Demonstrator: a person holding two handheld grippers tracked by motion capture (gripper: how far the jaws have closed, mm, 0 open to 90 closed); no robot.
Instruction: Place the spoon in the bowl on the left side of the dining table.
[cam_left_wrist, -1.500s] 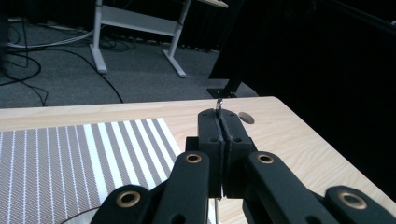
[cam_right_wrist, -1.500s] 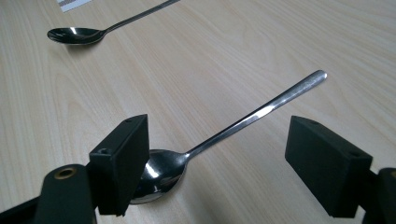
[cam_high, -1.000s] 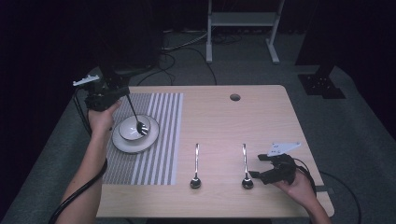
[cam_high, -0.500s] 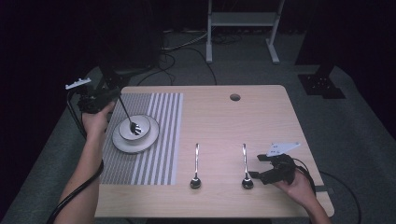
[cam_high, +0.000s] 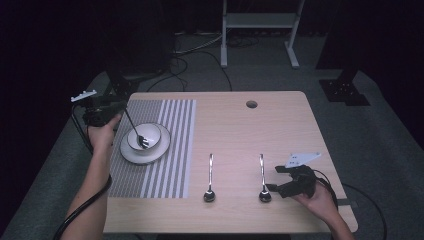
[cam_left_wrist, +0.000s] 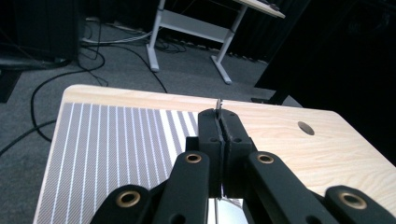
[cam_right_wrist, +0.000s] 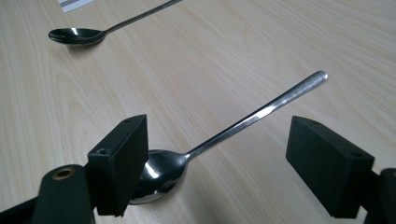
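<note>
1. Tabletop (cam_high: 300, 130): light wood, with a striped mat (cam_high: 165, 150) on its left part.
2. Plate (cam_high: 131, 153): on the mat, carrying a bowl (cam_high: 152, 132).
3. Left tool (cam_high: 107, 107): clenched on a fork (cam_high: 134, 130), whose tines rest inside the bowl, handle slanting up to the tool.
4. Right tool (cam_right_wrist: 215, 168): released, jaws wide either side of the right spoon (cam_high: 262, 180), low over the tabletop.
5. Left spoon (cam_high: 210, 179): lies parallel, near the mat edge.

Your left hand-held gripper (cam_high: 119, 106) pinches a fork (cam_high: 135, 129) by its handle tip, tines slanting down into the bowl (cam_high: 145, 136). A spoon (cam_right_wrist: 224, 134) lies flat between your right hand-held gripper's (cam_right_wrist: 236, 154) jaws.
</note>
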